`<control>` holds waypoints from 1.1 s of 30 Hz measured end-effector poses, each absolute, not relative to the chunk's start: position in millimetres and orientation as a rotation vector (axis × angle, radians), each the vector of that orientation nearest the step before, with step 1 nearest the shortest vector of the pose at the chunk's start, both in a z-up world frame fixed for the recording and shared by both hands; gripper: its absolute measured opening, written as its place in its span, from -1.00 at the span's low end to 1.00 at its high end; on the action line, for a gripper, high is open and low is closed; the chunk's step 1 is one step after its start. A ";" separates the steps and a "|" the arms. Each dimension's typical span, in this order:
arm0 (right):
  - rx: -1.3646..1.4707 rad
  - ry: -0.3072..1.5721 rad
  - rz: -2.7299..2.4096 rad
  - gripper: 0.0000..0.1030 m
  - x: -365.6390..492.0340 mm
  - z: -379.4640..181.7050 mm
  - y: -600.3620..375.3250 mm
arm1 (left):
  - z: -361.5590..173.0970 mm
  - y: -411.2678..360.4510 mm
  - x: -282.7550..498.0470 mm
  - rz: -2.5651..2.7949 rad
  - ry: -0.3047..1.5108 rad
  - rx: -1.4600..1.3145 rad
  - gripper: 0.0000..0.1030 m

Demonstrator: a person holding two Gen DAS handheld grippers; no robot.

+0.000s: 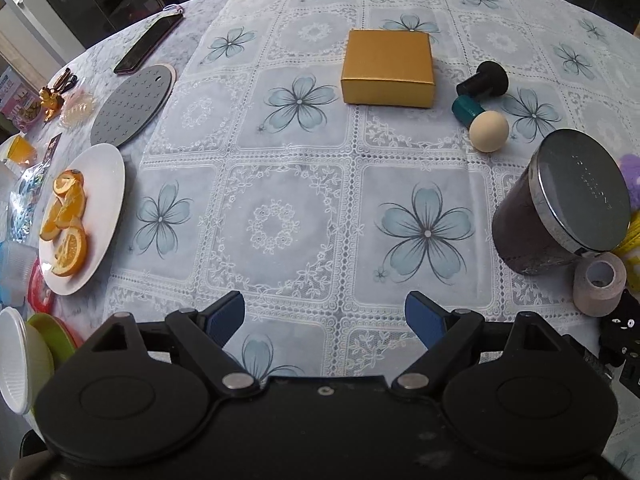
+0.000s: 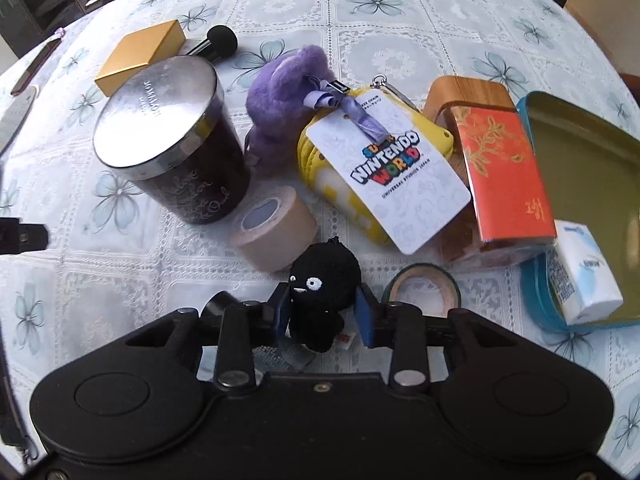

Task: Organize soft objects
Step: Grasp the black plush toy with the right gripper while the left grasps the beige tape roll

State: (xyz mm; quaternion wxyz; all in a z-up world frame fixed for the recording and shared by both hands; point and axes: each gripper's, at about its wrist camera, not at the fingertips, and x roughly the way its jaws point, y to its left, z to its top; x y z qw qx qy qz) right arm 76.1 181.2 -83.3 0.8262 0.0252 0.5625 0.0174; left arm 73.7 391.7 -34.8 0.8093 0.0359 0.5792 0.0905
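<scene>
Clearly, the left wrist view shows the left gripper (image 1: 324, 320) with its jaws wide apart and nothing between them, hanging over bare tablecloth (image 1: 280, 216) well short of the gold box (image 1: 387, 68), with the dark lidded jar (image 1: 560, 204) off to that box's right. From the right wrist view, the right gripper (image 2: 322, 314) has its blue pads on either side of a small black knitted toy (image 2: 322, 284), just in front of the beige tape roll (image 2: 276, 228); the pads appear to press its lower body, so it looks grasped. To do this well, I judge the squeeze should stay gentle, and the lift go straight up, clear of the tape roll.
</scene>
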 end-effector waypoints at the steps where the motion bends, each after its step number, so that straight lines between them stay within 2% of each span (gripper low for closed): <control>1: 0.062 1.194 0.044 -0.29 72.9 -80.3 179.4 | -34.1 389.4 76.5 0.187 1.234 0.080 0.68; 10: 0.163 1.156 0.052 -0.29 43.3 -51.4 150.2 | -21.0 358.8 90.1 0.096 1.179 0.095 0.69; 23: 0.204 1.165 -0.023 -0.29 20.0 -45.3 108.5 | -52.5 272.5 28.9 -0.177 1.193 0.187 0.72; 33: 0.232 1.167 -0.059 -0.28 7.5 -47.3 92.5 | -69.9 224.5 65.9 -0.120 1.190 0.142 0.72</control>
